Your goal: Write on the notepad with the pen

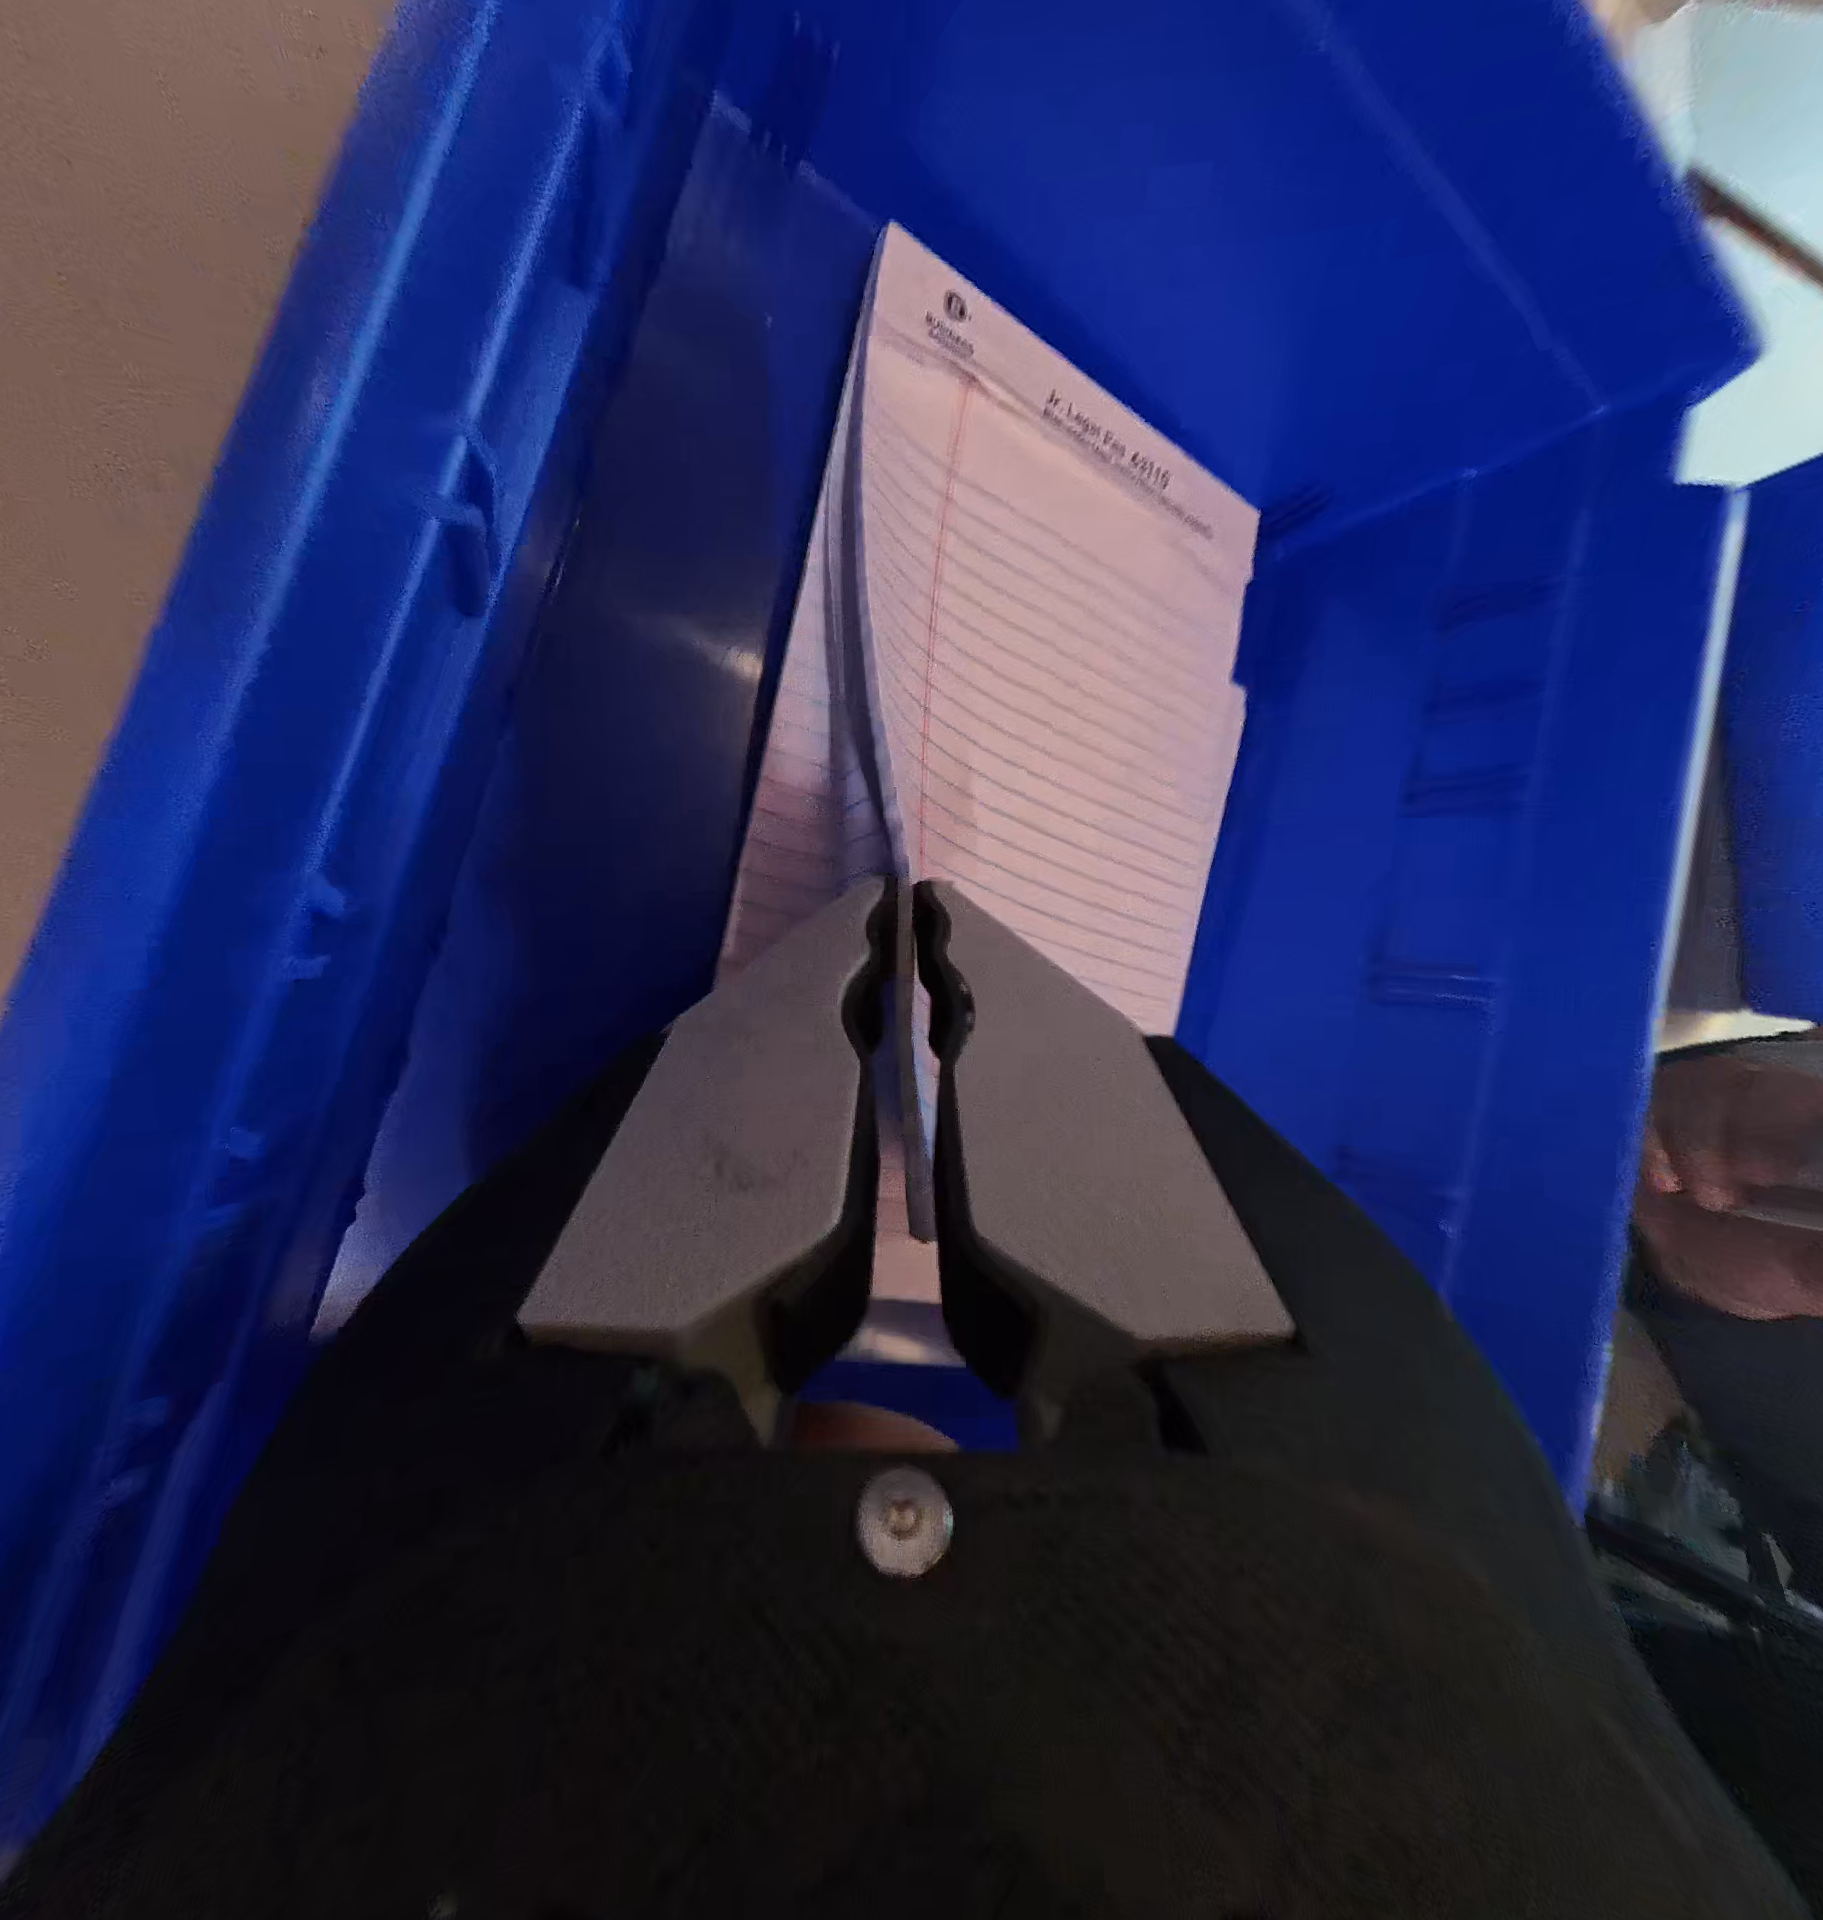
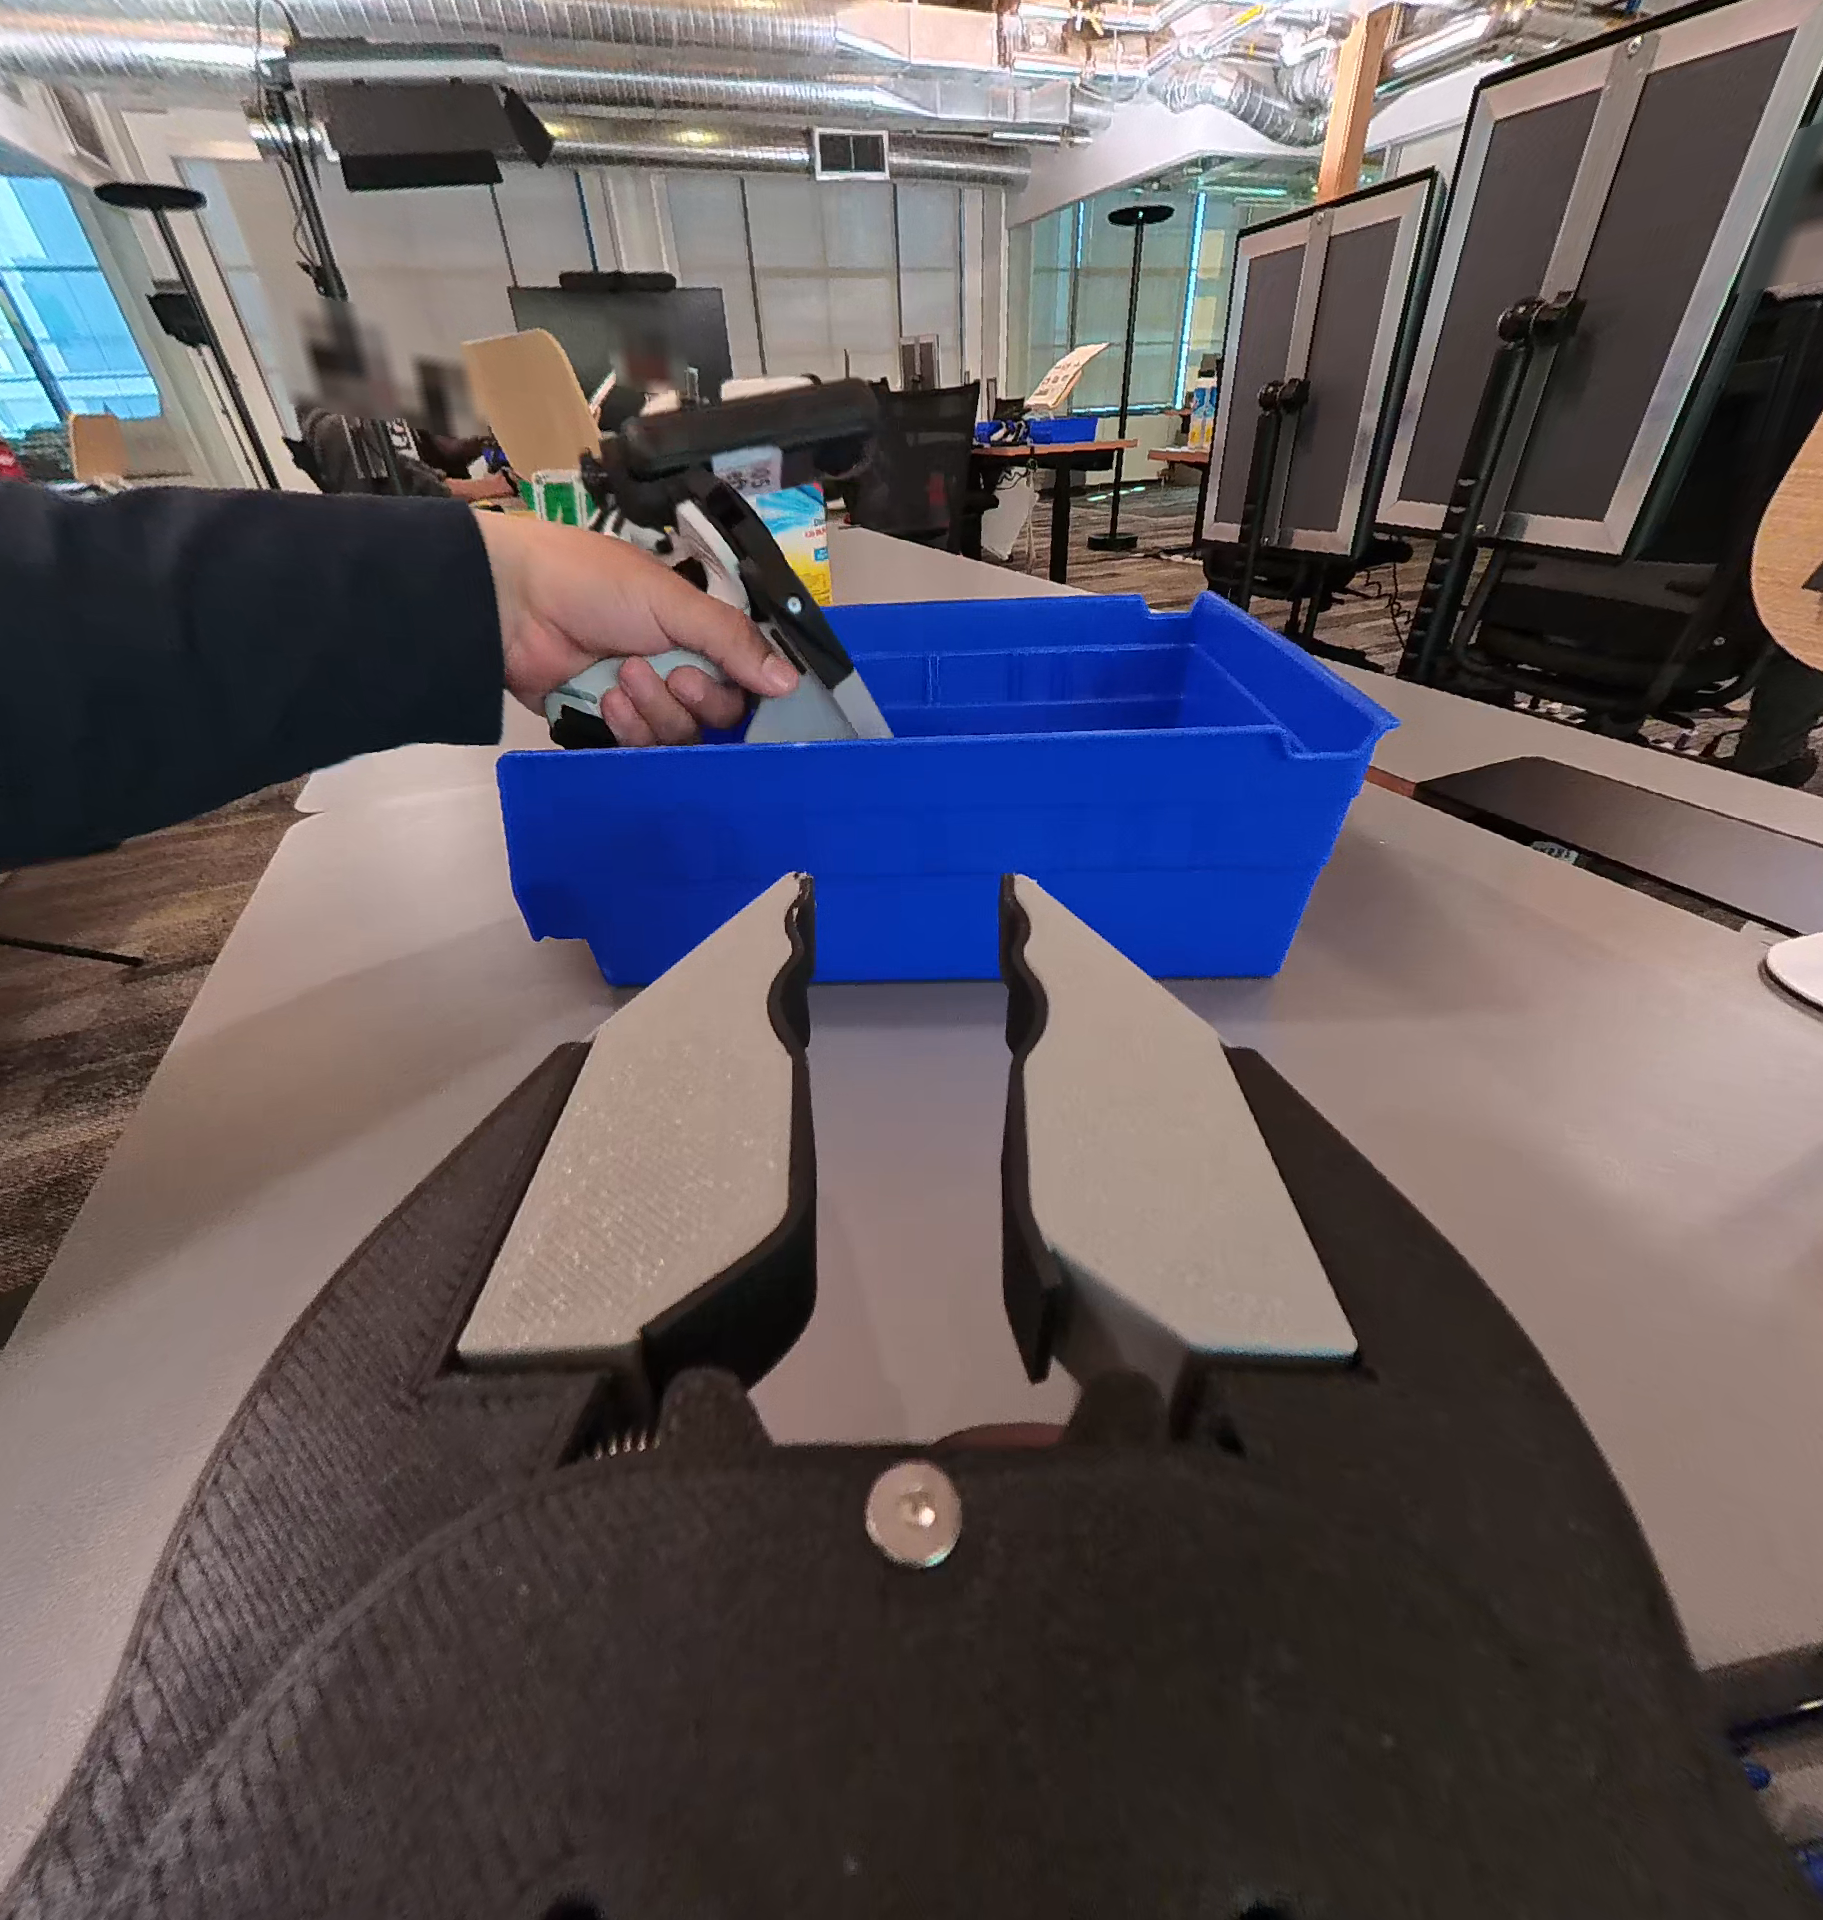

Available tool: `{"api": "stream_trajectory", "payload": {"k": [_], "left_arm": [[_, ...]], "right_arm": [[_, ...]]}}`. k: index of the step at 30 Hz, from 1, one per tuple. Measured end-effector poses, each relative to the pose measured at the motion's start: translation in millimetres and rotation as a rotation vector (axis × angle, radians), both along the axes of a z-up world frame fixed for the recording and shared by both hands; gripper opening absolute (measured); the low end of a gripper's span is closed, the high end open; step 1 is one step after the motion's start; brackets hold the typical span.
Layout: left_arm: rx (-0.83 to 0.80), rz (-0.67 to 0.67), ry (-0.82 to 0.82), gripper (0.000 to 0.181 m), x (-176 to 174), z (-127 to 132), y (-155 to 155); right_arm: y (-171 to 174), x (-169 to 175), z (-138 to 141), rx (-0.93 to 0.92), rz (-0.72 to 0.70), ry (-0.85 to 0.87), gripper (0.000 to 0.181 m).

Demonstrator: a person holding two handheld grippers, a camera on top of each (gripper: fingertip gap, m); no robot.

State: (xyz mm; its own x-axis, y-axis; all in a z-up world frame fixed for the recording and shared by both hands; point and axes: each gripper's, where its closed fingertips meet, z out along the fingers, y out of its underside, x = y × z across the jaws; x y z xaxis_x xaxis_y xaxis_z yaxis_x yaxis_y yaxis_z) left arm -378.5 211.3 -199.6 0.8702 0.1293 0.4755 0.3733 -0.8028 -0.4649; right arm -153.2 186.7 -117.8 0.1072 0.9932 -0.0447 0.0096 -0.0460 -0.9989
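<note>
Two grippers in play, one busy, one idle. Left gripper (image 1: 909,914) is down inside the blue bin (image 1: 315,831), fingers pinched together on the lower edge of the notepad (image 1: 1073,665). Notepad is white, lined, red margin line, standing nearly upright in the bin; the cover or top sheets bow away from the rest where the grip bites only some of the thickness. Judgement: edge grip chosen because the pad sits on end between the bin walls, so the thin edge is the only part the fingers can reach.

Right gripper (image 2: 905,904) hovers low over the grey bench (image 2: 1509,1143), fingers apart, holding nothing, pointed at the near wall of the bin. Bin sits mid-bench, toward the far edge. From the right wrist view, a hand (image 2: 616,623) in a dark sleeve (image 2: 221,665) tilts the left gripper nose-down over the bin's left end; pad itself is hidden by the bin wall there.

Pen not visible in either view; cannot tell if it lies in the bin.

Step in hand, as I read it: lifting the pad out so it can lie flat on the bench. Early in task, no writing yet. Risk: partial-thickness grip could let pages fan or slip.
</note>
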Motion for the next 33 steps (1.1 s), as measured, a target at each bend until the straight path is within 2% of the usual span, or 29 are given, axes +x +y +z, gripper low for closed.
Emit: {"api": "stream_trajectory", "payload": {"k": [3,7,12,14,21,29,33], "left_arm": [[0.088,0.022,0.045,0.001,-5,19,2],[0.243,0.032,0.151,0.0,-6,62,1],[0.363,-0.013,0.472,0.0,-3,119,-10],[0.433,-0.027,0.52,0.0,7,147,-15],[0.622,-0.095,0.54,0.0,48,233,-38],[0.779,-0.264,0.444,0.0,122,301,-66],[0.847,-0.358,0.364,0.0,163,324,-82]], "right_arm": [[1,1,0,-0.005,-0.002,-0.002,0.032],[4,3,0,-0.009,-0.011,-0.002,0.032],[5,3,-2,-0.016,-0.016,-0.01,0.032],[5,4,-3,-0.017,-0.015,-0.017,0.032],[0,6,-1,-0.026,0.021,-0.014,0.033],[-10,15,20,-0.082,0.1,0.066,0.04],[-17,22,36,-0.207,0.223,0.15,0.044]]}}
